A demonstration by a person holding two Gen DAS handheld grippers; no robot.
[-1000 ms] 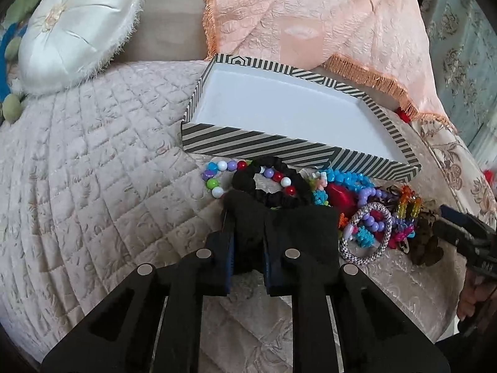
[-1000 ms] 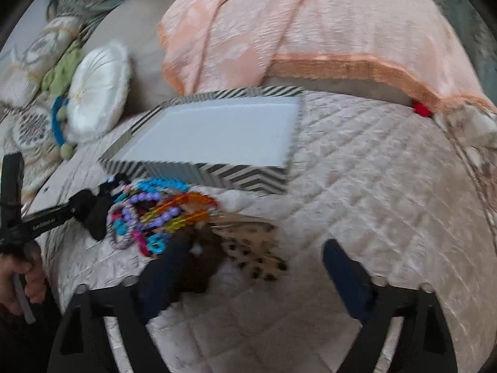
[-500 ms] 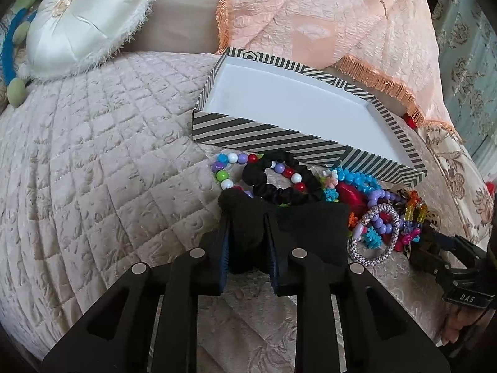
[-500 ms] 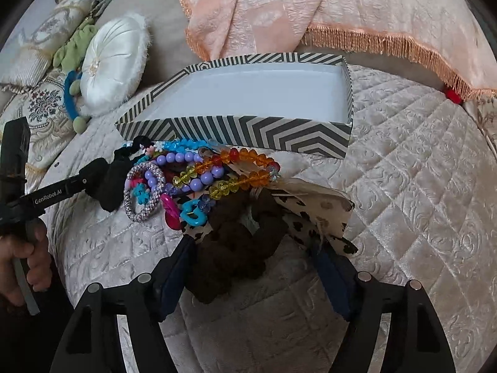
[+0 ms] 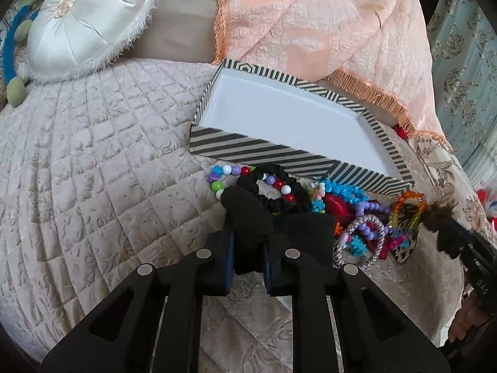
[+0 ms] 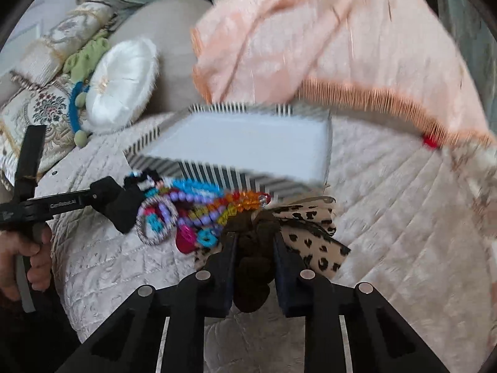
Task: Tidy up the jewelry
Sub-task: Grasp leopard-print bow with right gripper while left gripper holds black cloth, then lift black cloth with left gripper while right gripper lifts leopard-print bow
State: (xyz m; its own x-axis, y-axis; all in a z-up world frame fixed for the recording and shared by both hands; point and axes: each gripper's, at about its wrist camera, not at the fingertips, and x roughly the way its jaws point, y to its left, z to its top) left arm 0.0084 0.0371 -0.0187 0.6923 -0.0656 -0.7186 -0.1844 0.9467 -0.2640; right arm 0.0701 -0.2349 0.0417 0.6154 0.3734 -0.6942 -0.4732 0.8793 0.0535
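Observation:
A striped box point(image 5: 270, 152) with a white inside stands on the quilted bed, also in the right wrist view point(image 6: 217, 174). In front of it lies a pile of bead bracelets and hair ties point(image 5: 351, 211). My left gripper point(image 5: 248, 248) is shut on a black fabric piece point(image 5: 248, 217) at the pile's left side. My right gripper point(image 6: 254, 248) is shut on a dark brown scrunchie point(image 6: 251, 267), next to a leopard-print bow point(image 6: 313, 236). The left gripper point(image 6: 121, 205) shows in the right wrist view at the pile's left.
A round white cushion point(image 5: 90, 18) lies at the back left. A peach fringed blanket point(image 5: 326, 25) hangs behind the box. The quilted cover point(image 5: 93, 171) spreads to the left of the pile. Patterned pillows point(image 6: 43, 93) lie at the far left.
My right gripper has closed on the brown scrunchie, from open around it. The left gripper stays shut on the black fabric and has shifted slightly.

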